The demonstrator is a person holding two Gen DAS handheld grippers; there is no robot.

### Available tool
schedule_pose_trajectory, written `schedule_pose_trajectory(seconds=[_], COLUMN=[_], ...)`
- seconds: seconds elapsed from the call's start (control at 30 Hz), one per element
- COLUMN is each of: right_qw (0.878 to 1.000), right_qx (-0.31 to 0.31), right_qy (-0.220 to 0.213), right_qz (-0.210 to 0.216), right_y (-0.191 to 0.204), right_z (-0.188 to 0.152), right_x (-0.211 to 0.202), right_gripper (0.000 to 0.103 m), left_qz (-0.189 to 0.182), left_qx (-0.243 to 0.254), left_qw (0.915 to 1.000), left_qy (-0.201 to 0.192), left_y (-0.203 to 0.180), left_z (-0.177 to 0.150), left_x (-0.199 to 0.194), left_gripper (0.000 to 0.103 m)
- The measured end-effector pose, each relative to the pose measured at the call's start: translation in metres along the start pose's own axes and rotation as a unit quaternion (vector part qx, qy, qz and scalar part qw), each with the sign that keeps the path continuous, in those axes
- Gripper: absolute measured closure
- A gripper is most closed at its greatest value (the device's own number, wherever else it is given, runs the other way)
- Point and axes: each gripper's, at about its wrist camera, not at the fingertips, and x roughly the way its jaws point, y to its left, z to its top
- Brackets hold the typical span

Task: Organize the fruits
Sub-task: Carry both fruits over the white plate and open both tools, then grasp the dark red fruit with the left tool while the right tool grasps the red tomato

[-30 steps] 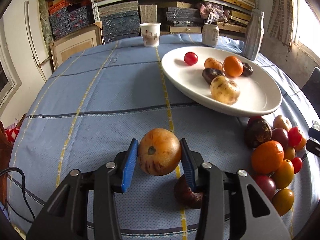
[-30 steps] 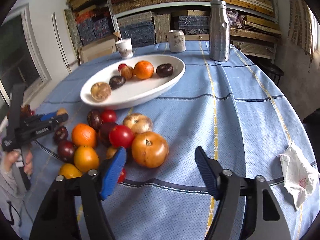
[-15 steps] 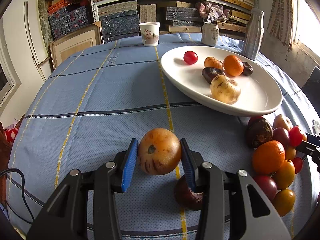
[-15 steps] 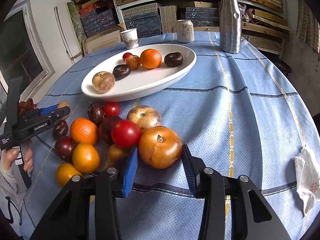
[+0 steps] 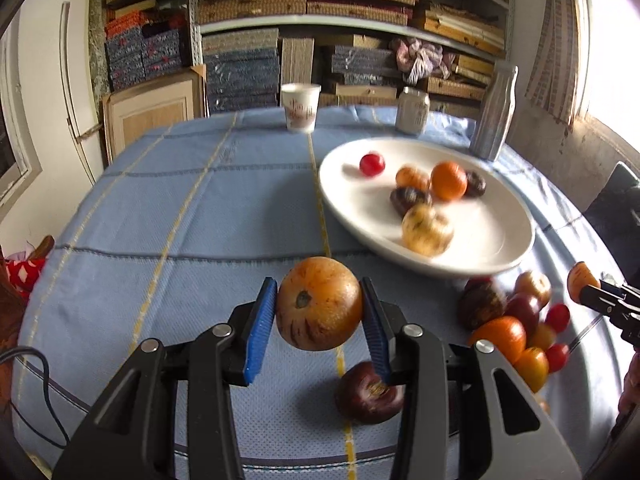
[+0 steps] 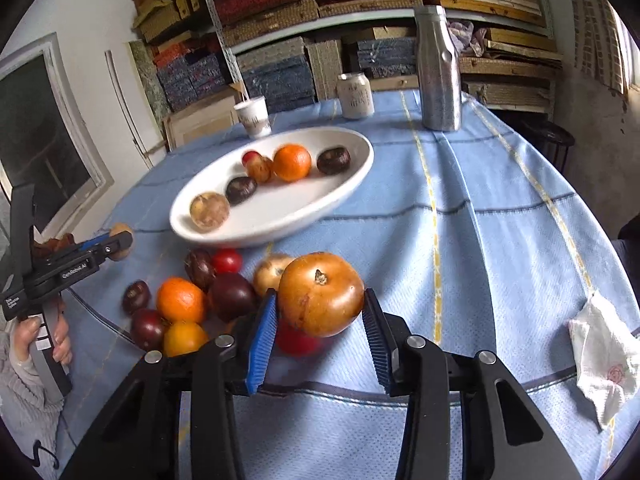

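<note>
While the left gripper [image 5: 319, 314] holds a striped orange-brown fruit [image 5: 319, 303] between its blue fingers [image 5: 262, 330], the fruit hangs above the table [image 5: 200, 208], and its shadow lies on the blue cloth below. The fingers press on both sides of this fruit, so they are closed on it. Just under the right finger a dark purple fruit [image 5: 368, 394] rests on the cloth.

In the right wrist view, the right gripper [image 6: 320, 322] has a smooth orange-brown fruit [image 6: 320, 294] between its fingers [image 6: 262, 338]. Both blue pads touch the sides of the fruit, so this gripper is also closed on its fruit. The fruit sits at the near right edge of the fruit pile [image 6: 188, 300], which lies on the table just in front of the white plate [image 6: 344, 192]. The pile has oranges, dark purple fruits, small red ones and a pale striped one, all close together.

The white plate stands in the middle of the table and carries six fruits: a pale striped one at the near end, two dark ones, an orange, a small striped one and a small red one. Far behind the plate stand a paper cup [image 6: 253, 116], a can [image 6: 355, 96] and a metal bottle [image 6: 436, 68]. At the right edge of the table lies a crumpled white cloth [image 6: 604, 364]. At the left of this view, a hand [image 6: 40, 338] grips the handle of the left gripper.
</note>
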Motion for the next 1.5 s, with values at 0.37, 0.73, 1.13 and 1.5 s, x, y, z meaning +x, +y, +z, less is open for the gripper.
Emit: schedule_pose_trajectory(seconds=[0.37,0.73,1.13,1.5], right_qw=[0.999,1.0,0.998,0.993], right_qx=[-0.01,0.004,-0.012,-0.09], right_qy=[0.008,0.001,-0.051,-0.07], right_qz=[0.033,0.02,0.019,-0.03], right_y=[0.044,0.031,0.032,0.054], right_z=[0.081,0.076,0.064,0.022], right_x=[0.043,0.073,0.029,-0.006], right_gripper=[0.06,0.034,0.011,0.003], left_qz=[-0.017,-0.026,0.018,0.046], left_qx=[-0.019,-0.027,-0.015,0.067], left_qw=[0.9997,0.9987,0.9997,0.996], left_qy=[0.003,0.035,0.001,0.037], left_y=[-0.031,-0.032,-0.018,-0.021], left_z=[0.072,0.064,0.035,-0.037], left_x=[0.034,0.087,0.029,0.002], left_gripper=[0.062,0.054,0.005,0.005])
